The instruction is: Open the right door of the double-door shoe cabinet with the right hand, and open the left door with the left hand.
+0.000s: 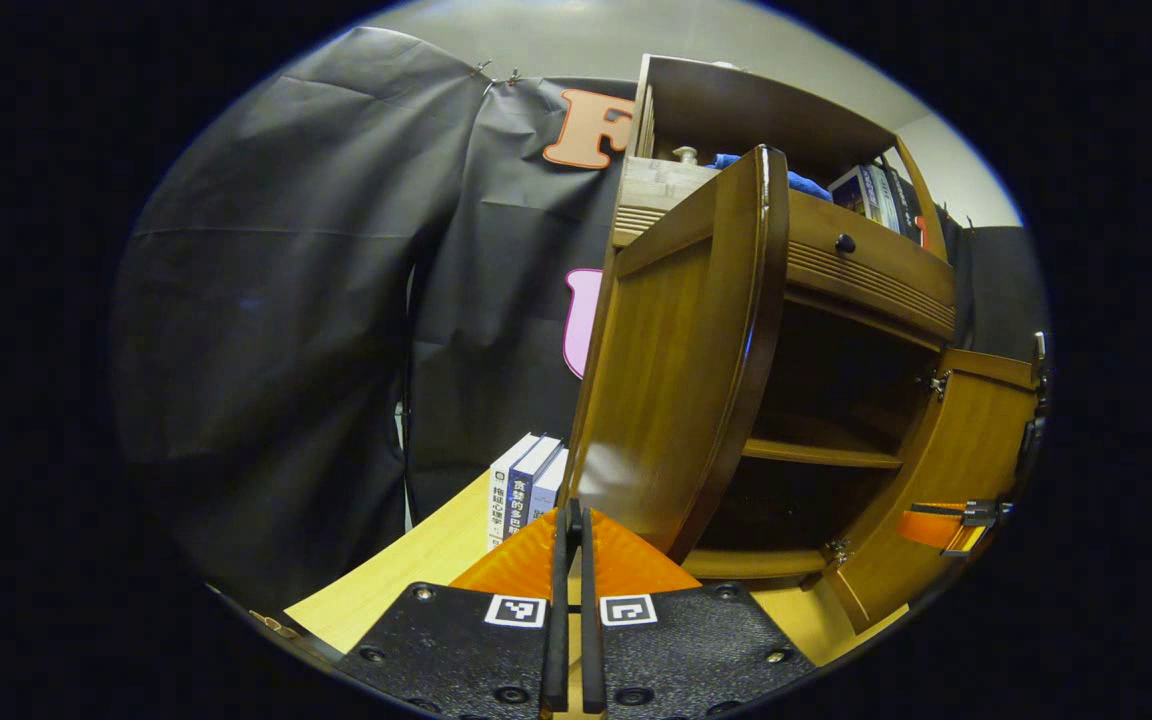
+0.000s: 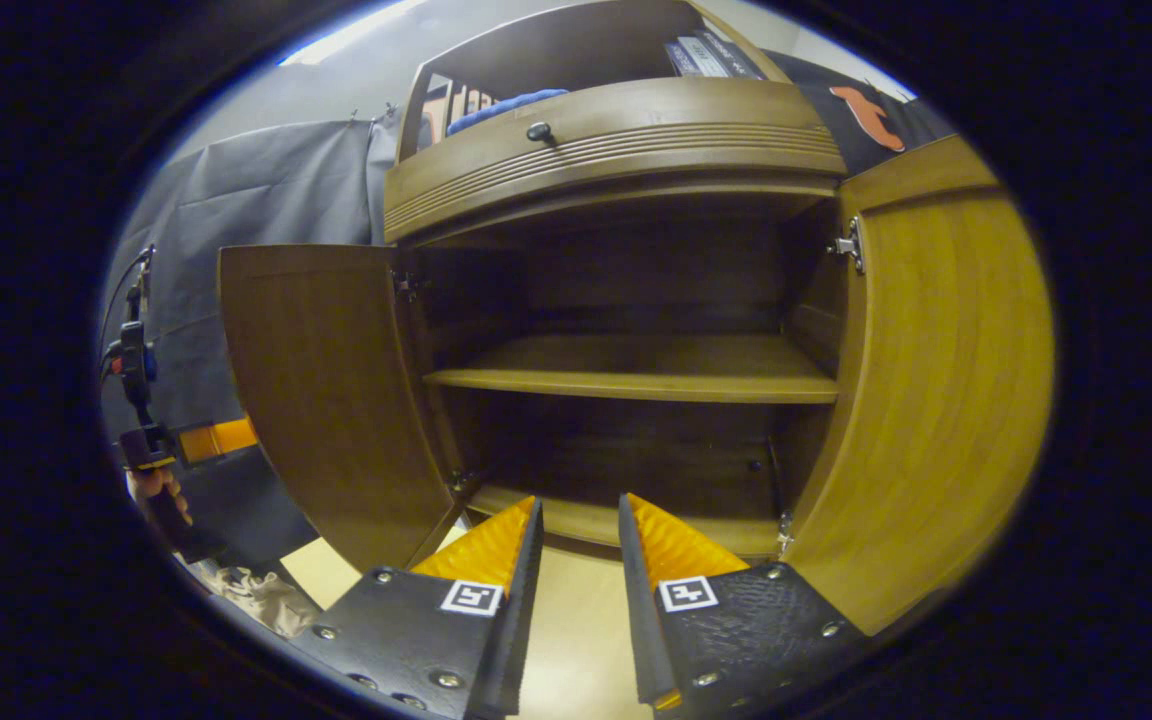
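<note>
Beside the open left door (image 1: 681, 370), books (image 1: 526, 485) stand on the table (image 1: 416, 560).

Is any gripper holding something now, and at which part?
Nothing is held. The left gripper is shut on nothing, near the left door. The right gripper is open.

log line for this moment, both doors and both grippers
left door: open | right door: open | left gripper: shut, empty, near left door's edge | right gripper: open, empty, facing shelf
</note>
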The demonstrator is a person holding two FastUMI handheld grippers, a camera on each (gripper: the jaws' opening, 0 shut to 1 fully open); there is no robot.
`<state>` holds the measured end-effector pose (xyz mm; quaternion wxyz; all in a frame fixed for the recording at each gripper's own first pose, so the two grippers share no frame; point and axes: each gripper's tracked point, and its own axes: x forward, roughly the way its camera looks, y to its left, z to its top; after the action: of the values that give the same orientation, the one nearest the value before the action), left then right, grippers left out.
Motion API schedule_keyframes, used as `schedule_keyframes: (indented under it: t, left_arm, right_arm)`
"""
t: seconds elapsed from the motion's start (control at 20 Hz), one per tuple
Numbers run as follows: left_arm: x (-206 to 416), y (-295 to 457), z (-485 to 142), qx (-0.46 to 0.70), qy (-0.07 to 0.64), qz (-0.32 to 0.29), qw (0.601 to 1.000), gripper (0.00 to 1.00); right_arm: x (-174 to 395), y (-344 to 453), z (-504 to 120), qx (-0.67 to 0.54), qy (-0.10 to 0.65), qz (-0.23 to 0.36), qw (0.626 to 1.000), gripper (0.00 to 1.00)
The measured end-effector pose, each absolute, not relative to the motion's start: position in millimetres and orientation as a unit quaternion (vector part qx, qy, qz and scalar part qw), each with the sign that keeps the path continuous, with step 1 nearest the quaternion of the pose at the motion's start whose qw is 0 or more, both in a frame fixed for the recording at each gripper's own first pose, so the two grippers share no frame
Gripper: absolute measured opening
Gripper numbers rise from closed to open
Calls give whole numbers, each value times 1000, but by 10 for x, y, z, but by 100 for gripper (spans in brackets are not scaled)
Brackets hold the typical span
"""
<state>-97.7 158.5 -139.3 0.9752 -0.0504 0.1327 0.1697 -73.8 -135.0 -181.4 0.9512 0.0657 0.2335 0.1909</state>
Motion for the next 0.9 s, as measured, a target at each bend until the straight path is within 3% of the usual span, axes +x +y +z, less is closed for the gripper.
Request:
schedule_keyframes:
  t: [0.9]
  left_arm:
    - [-1179, 1935, -1290, -37, 143, 173, 974, 6]
  right_arm:
    - [-752, -1340, -1844, 65, 240, 199, 948, 43]
